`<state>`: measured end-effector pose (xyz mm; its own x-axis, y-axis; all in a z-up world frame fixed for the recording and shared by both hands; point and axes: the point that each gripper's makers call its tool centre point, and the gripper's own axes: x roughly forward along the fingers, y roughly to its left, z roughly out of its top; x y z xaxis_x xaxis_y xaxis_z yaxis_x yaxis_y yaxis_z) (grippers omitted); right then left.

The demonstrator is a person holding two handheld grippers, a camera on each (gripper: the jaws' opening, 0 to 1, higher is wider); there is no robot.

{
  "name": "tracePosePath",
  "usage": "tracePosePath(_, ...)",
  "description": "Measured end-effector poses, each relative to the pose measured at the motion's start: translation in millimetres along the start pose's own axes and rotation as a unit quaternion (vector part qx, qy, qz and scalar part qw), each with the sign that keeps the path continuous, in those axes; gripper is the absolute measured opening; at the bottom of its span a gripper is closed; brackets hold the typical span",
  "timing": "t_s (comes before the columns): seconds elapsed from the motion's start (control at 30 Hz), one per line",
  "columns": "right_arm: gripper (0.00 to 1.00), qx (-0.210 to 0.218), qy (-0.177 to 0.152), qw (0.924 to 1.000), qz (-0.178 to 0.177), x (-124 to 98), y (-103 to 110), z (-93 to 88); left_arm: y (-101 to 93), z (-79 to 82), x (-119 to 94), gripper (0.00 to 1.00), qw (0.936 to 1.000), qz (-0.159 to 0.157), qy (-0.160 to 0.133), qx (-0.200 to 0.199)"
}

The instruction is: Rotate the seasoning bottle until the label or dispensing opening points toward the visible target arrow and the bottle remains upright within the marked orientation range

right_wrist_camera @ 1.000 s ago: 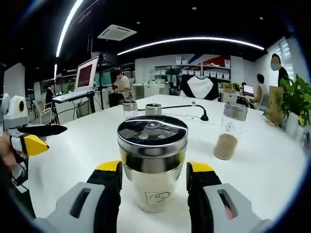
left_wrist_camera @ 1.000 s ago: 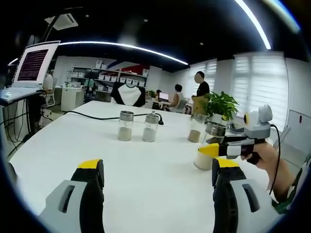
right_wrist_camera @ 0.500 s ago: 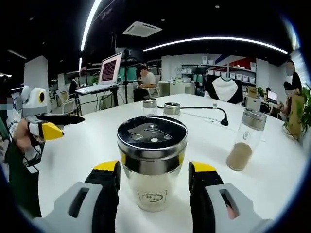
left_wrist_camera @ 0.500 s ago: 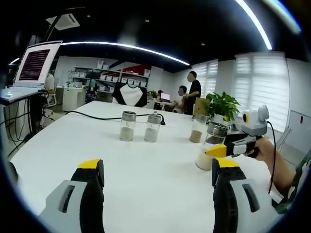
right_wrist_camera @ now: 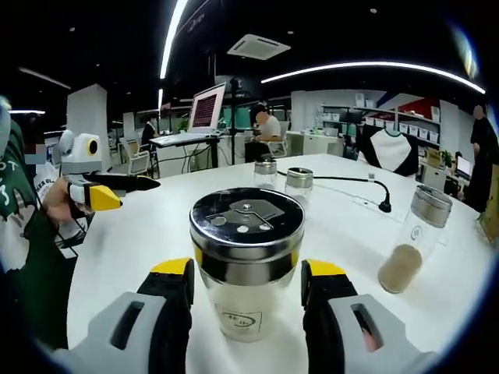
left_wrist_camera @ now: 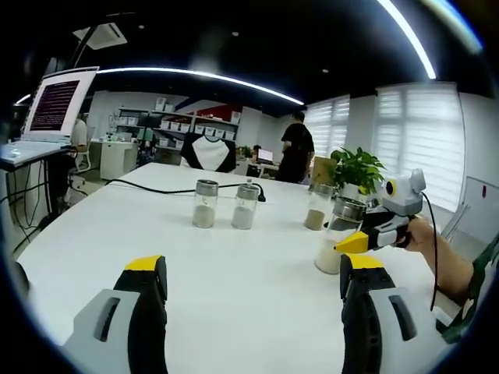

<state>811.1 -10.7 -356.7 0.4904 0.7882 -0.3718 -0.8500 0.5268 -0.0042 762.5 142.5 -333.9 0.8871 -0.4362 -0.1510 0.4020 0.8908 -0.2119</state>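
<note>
Since the turn depends on how the bottle sits between the jaws, that relation goes down first. In the right gripper view the seasoning bottle (right_wrist_camera: 246, 269) stands upright on the white worktop (right_wrist_camera: 156, 234), dead ahead of the right gripper (right_wrist_camera: 246, 282), long axis vertical, steel lid with its dispensing holes facing up. The two yellow-tipped jaws flank the glass body, one on each side, at or very near the glass; whether they actually clamp it I cannot tell. A small printed mark on the lower body faces the camera. No target arrow is visible on the worktop in either view, so alignment cannot be judged.

Left to right in the left gripper view: a laptop (left_wrist_camera: 53, 105) on a raised stand at the far left; two small bottles (left_wrist_camera: 205, 204) side by side mid-worktop with a black cable (left_wrist_camera: 148, 187) behind them; a third bottle (left_wrist_camera: 316, 206) further right; then the task bottle with the right gripper about it at the right edge, a hand behind. The left gripper (left_wrist_camera: 249, 273) hangs open and empty over bare worktop, well apart from the task bottle.

Judgement: the right gripper is much the nearer and placed for the turn; rotation about the vertical axis should keep the base flat. Risk: smooth glass may slip or tip if squeezed off-centre.

Surface: plain white, matt, uncluttered. Room: open office, ceiling light strips, shelving, potted plant (left_wrist_camera: 357, 170), window blinds, people in the background.
</note>
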Motion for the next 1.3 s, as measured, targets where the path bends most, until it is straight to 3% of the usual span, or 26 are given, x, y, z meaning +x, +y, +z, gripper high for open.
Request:
tracePosePath(0.37,0.49,-0.004,-0.008,0.9991,0.040,3.0,4.8,0.4,1.9,-0.8,-0.2,0.97,1.0000,0.003,0.002,-0.002)
tracePosePath(0.53,0.44,-0.017,-0.004,0.9990,0.042,3.1,2.2,-2.0,2.7,-1.1,0.4,0.97,1.0000,0.002,0.001,-0.002)
tracePosePath(1.3,0.43,-0.023,-0.005,0.9987,0.046,3.0,2.7,-3.0,2.6,-2.0,-1.3,0.97,1.0000,0.004,0.001,-0.004)
